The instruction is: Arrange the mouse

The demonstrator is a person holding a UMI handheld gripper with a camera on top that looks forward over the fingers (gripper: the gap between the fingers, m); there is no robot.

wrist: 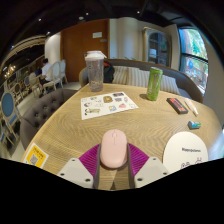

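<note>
A pale pink mouse [113, 148] lies lengthwise between my two fingers on the round wooden table [70, 125]. The magenta pads [90, 156] press against its left and right sides, with no gap showing on either side. My gripper [113, 160] is shut on the mouse, close to the table's near edge. The mouse's rear end is hidden between the fingers. I cannot tell whether it rests on the table or is held just above it.
Beyond the mouse lies a white sheet with coloured pictures [108, 103]. A clear lidded cup [94, 68] stands at the far side, with a green tumbler [154, 83] to its right. A dark bar [177, 104], a small teal item [194, 124], a white disc [187, 150] and a yellow card [36, 155] lie around.
</note>
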